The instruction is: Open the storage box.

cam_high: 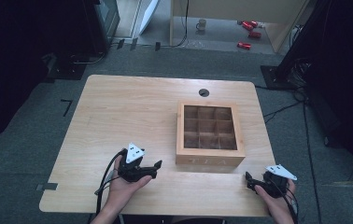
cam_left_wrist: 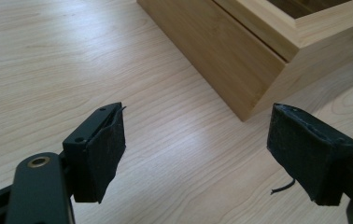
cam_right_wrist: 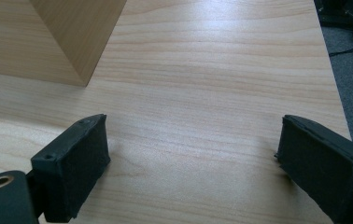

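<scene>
Both grippers (cam_high: pixel 158 164) (cam_high: pixel 248 177) gape wide beside the square, gridded bamboo tea box (cam_high: pixel 209 135).

The right gripper (cam_right_wrist: pixel 193 163) holds its fingers (cam_right_wrist: pixel 79 163) wide apart over the table (cam_right_wrist: pixel 221 70), near the wooden box's (cam_right_wrist: pixel 76 32) corner.

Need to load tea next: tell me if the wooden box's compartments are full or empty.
Empty: the high view shows bare wood in all nine compartments of the box.

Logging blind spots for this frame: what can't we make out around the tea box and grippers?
- Tea box compartments: high view, too dark and small to tell contents.
- Its far part: cut off by the top edge in the left gripper view.
- Left gripper and right gripper jaws: high view, too small; their own views show them open.
</scene>
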A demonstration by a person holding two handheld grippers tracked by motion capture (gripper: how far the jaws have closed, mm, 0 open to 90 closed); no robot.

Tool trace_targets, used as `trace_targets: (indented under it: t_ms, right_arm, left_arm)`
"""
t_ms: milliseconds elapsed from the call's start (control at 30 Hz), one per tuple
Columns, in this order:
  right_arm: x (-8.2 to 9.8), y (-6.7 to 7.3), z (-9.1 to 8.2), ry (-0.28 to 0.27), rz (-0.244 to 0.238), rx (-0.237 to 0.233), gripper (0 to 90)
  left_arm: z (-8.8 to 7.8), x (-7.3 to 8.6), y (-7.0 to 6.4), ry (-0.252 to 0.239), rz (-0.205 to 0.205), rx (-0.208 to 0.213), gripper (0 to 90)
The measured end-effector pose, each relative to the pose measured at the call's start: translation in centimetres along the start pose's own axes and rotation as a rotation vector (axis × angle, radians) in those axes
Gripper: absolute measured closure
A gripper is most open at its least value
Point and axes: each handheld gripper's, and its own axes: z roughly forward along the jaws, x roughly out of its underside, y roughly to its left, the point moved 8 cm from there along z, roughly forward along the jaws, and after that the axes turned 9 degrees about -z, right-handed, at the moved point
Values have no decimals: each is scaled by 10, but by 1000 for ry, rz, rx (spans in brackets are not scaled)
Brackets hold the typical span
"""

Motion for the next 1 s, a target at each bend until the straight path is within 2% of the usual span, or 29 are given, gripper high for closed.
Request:
trace_targets:
  t_ms: [167, 433, 800, 900, 1000]
  right_arm:
    - [-4, -3, -2, 9, -4, 37, 90]
    - [-31, 1, -18, -64, 38, 8, 91]
    - [-65, 23, -19, -101, -12, -55, 88]
    - [-73, 33, -19, -97, -38, -101, 79]
    - [-82, 41, -22, -120, -66, -116, 86]
  left_arm:
    - [2, -2, -13, -5, 25, 26, 200]
    - [10, 2, -22, 13, 32, 44, 205]
    - [18, 5, -32, 26, 29, 48, 216]
    - [23, 7, -33, 34, 12, 37, 218]
    - [26, 9, -35, 42, 13, 32, 219]
